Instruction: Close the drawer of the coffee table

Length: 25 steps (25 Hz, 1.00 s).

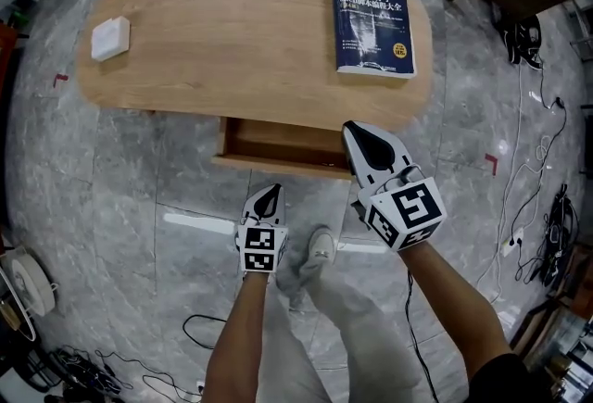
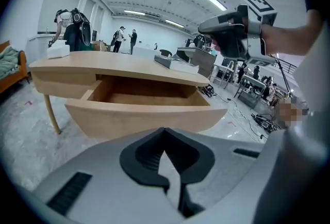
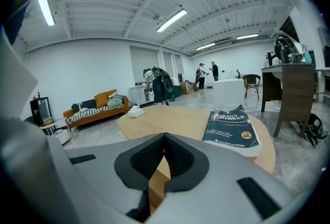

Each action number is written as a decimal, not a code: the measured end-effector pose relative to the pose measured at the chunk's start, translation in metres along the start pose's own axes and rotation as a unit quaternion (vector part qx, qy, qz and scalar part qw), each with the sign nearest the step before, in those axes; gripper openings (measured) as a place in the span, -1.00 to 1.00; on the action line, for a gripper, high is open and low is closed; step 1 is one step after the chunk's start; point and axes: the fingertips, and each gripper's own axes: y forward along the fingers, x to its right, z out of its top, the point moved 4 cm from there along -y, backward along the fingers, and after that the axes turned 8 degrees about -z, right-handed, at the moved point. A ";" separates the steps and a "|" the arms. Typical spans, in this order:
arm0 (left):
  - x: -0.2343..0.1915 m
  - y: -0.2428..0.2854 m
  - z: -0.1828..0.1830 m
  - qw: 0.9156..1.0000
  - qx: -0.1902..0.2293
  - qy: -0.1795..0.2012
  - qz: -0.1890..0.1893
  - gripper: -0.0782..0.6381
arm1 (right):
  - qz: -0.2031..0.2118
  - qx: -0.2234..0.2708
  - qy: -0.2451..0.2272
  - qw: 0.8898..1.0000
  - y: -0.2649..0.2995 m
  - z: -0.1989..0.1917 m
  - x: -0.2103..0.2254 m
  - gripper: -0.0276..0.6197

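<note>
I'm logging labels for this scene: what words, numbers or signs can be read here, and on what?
"Linux命令行与shell脚本编程大全": title on the blue book lying on the coffee table, as far as it reads.
The book's smaller print and its yellow badge: too small to read.
Left gripper and right gripper: square marker patterns only, no words.
</note>
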 end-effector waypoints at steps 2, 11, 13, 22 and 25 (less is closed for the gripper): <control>-0.003 0.002 -0.001 1.000 0.000 -0.002 0.005 -0.78 | 0.000 -0.001 -0.001 1.000 0.000 -0.001 0.000 -0.88; -0.013 0.016 -0.009 0.999 -0.026 0.003 0.026 -0.78 | -0.006 -0.002 -0.004 1.000 -0.004 -0.003 0.001 -0.88; -0.013 0.019 -0.007 0.999 -0.022 0.004 0.025 -0.78 | -0.007 -0.002 -0.004 1.000 -0.005 -0.003 0.002 -0.88; -0.017 0.028 0.003 1.000 0.001 -0.005 0.028 -0.78 | -0.008 -0.005 0.000 1.000 -0.002 -0.009 0.002 -0.88; -0.017 0.032 0.003 1.000 -0.006 -0.002 0.028 -0.78 | -0.010 -0.008 0.000 1.000 0.000 -0.012 0.004 -0.88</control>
